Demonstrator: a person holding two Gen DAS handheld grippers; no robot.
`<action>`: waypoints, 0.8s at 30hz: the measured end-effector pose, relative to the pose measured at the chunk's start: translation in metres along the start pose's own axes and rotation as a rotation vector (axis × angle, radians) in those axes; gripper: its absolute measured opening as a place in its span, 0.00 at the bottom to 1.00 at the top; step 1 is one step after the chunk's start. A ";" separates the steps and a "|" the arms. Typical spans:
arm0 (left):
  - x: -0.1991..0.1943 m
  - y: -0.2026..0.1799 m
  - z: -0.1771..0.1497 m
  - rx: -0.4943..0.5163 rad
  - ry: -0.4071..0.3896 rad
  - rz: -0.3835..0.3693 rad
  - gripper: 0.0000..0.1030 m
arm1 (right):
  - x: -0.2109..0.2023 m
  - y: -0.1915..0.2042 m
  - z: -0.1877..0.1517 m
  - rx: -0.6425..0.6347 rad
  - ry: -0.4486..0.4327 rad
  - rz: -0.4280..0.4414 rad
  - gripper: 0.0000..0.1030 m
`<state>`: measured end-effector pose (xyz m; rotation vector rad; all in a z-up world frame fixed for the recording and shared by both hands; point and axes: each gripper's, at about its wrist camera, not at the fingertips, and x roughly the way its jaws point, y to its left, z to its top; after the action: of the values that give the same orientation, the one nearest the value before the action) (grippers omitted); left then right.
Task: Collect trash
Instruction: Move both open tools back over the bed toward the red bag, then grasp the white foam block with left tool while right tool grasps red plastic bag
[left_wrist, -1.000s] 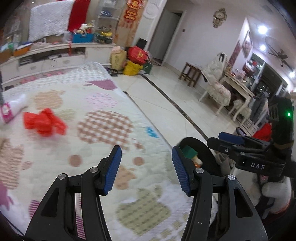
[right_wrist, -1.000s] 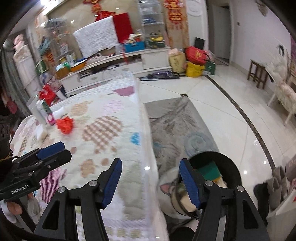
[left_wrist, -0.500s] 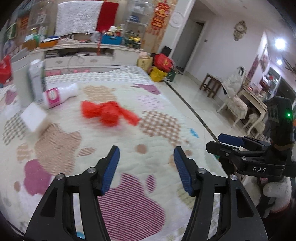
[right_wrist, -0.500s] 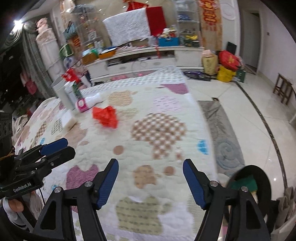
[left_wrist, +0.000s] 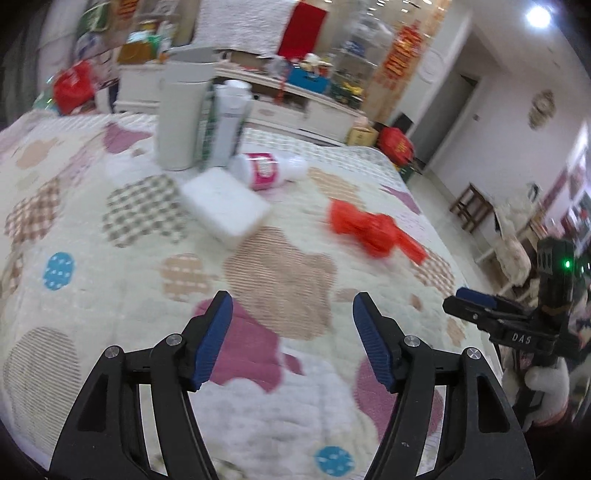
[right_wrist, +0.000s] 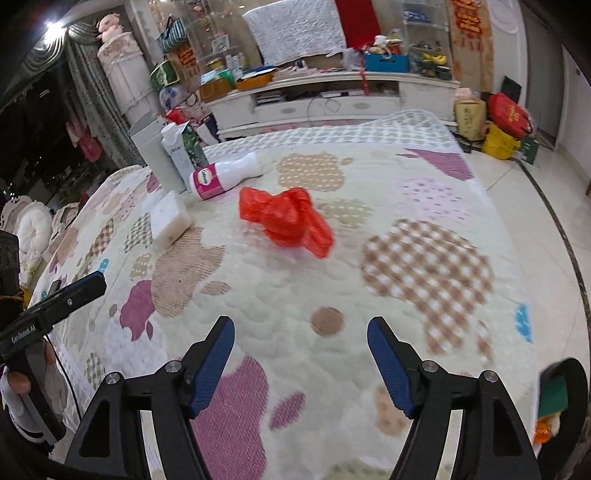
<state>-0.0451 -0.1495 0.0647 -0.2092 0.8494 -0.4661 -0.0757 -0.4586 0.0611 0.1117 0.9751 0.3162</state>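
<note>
Holding both claws wide open, nothing gripped: left gripper (left_wrist: 291, 332) and right gripper (right_wrist: 301, 360) hover over the patterned quilt (right_wrist: 406, 288). Red plastic bag (right_wrist: 286, 218) lies crumpled ahead on the quilt, apart from both. Beyond it: white bottle (right_wrist: 221, 175) on its side, white block (right_wrist: 168, 218). Black bin (right_wrist: 565, 398) at quilt's right edge.

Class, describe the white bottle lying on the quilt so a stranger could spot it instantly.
Start at the patterned quilt, then find the tall cartons standing at its far left. The bottle lies on its side just beside them, the only item with a pink label band.
</note>
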 end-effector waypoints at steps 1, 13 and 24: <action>0.000 0.005 0.002 -0.010 -0.003 0.006 0.65 | 0.007 0.004 0.004 -0.003 0.004 0.006 0.70; 0.046 0.035 0.061 -0.174 -0.026 0.094 0.66 | 0.047 0.016 0.052 -0.025 -0.024 0.006 0.78; 0.100 0.047 0.075 -0.287 0.025 0.169 0.68 | 0.084 0.017 0.084 -0.071 -0.026 0.001 0.84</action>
<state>0.0836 -0.1556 0.0293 -0.3930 0.9489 -0.1876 0.0337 -0.4118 0.0450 0.0514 0.9372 0.3489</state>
